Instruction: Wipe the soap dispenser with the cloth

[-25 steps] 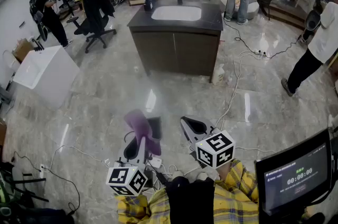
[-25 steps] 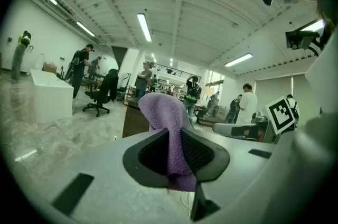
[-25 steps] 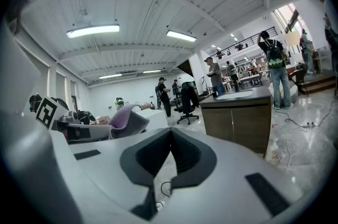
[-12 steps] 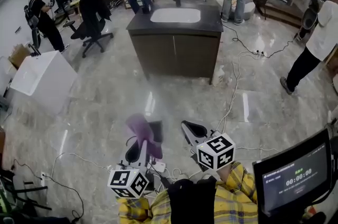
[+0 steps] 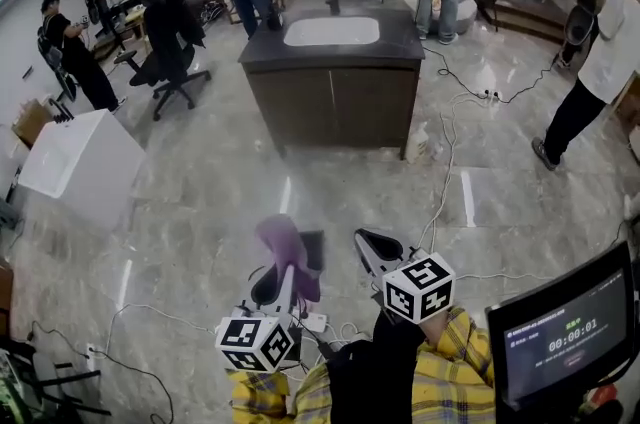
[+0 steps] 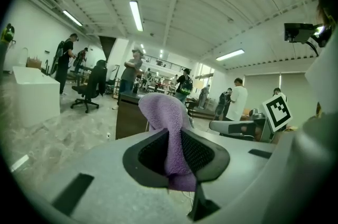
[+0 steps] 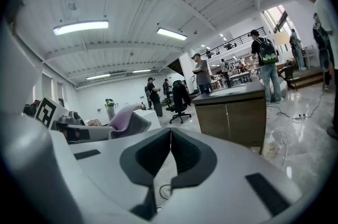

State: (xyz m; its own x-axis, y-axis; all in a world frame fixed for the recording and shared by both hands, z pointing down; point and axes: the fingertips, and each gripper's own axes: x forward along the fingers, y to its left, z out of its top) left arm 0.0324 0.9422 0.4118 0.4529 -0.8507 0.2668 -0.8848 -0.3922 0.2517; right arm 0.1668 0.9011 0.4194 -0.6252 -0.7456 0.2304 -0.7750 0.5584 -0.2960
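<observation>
A purple cloth (image 5: 283,242) sticks up out of my left gripper (image 5: 295,274), which is shut on it. In the left gripper view the cloth (image 6: 161,109) is pinched between the dark jaws of the left gripper (image 6: 173,150) and flops over above them. My right gripper (image 5: 372,247) is held beside it, shut and empty; in its own view the right gripper (image 7: 170,151) shows its jaws pressed together. Both point toward a dark sink cabinet (image 5: 335,82) across the floor. I cannot make out a soap dispenser.
The cabinet (image 7: 232,112) carries a white basin (image 5: 332,31). A white box (image 5: 80,162) stands left, an office chair (image 5: 170,42) behind it. Cables (image 5: 450,142) run over the marble floor. A monitor (image 5: 565,332) is at lower right. Several people stand around the room.
Both grippers have moved a little forward toward the cabinet, the cloth still held in the left one. People in the background have shifted.
</observation>
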